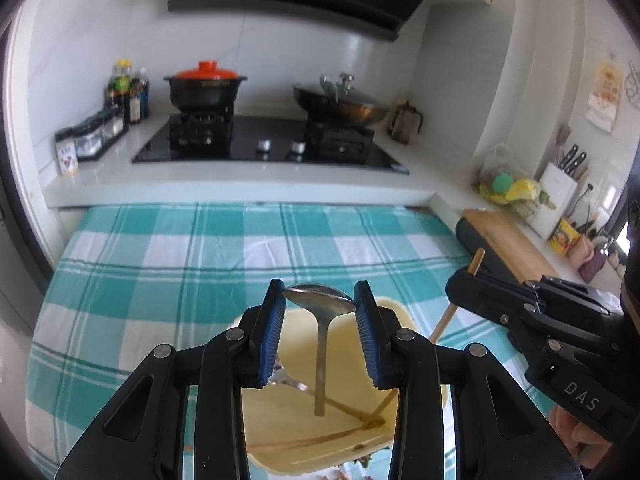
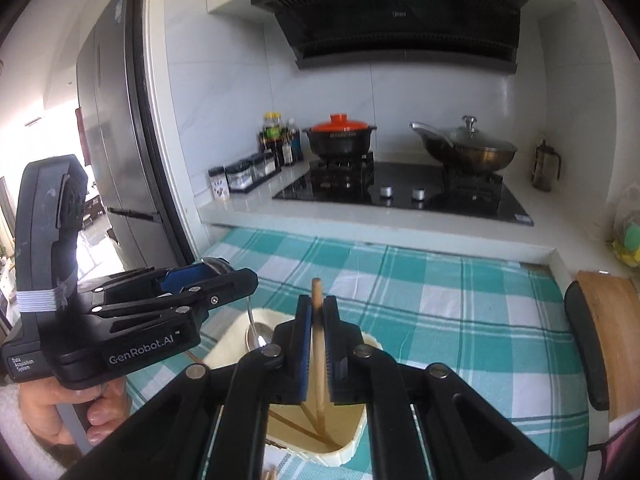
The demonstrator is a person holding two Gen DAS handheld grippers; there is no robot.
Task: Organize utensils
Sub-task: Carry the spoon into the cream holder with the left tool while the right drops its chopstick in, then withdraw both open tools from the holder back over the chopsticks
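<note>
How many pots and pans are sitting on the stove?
2. A black pot with an orange lid sits on the stove's left burner, and a metal wok with a glass lid sits on the right burner. Neither view shows any other.

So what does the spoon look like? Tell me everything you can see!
The spoon is shiny silver metal, with an oval bowl and a long, thin, flat handle. The left gripper pinches the bowl between its blue pads, so the handle hangs straight down. It hangs above the cream-coloured holder on the checked cloth. Only the pads touch it.
</note>
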